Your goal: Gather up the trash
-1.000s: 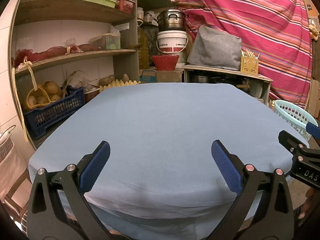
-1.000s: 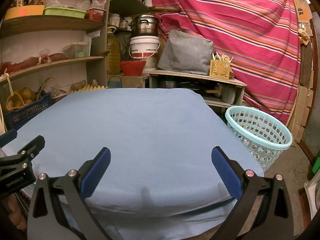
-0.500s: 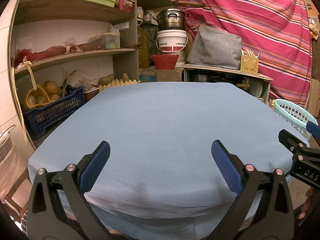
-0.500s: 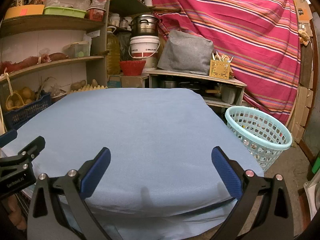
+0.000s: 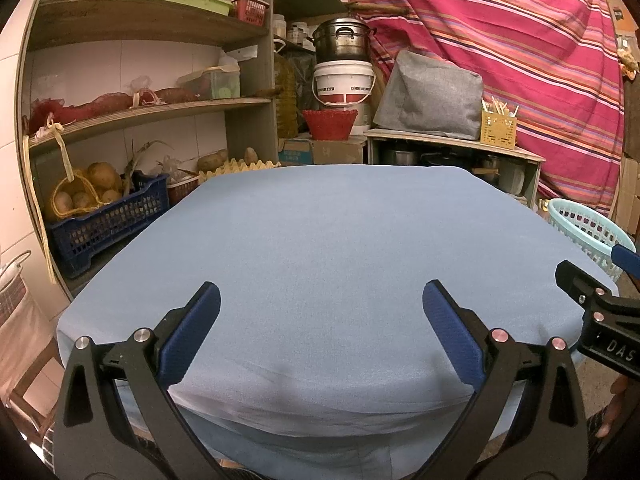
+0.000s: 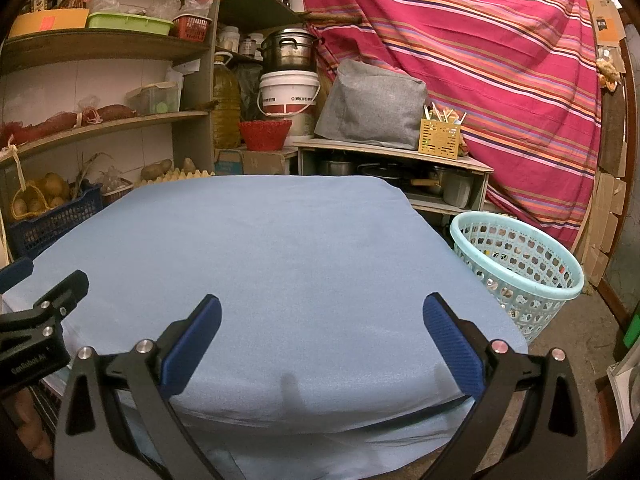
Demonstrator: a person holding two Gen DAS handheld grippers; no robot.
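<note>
Honestly, ahead of my left gripper [image 5: 320, 330] and right gripper [image 6: 320, 330], both spread wide and empty, the blue-covered table [image 5: 320, 240] shows no trash. The mint basket [image 6: 516, 258], right of my right gripper, holds scraps; I'd scan slowly before reaching.

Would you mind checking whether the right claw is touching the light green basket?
Apart. The right wrist view shows the right claw open over the blue cloth's near edge, while the basket stands on the floor beyond it.
</note>
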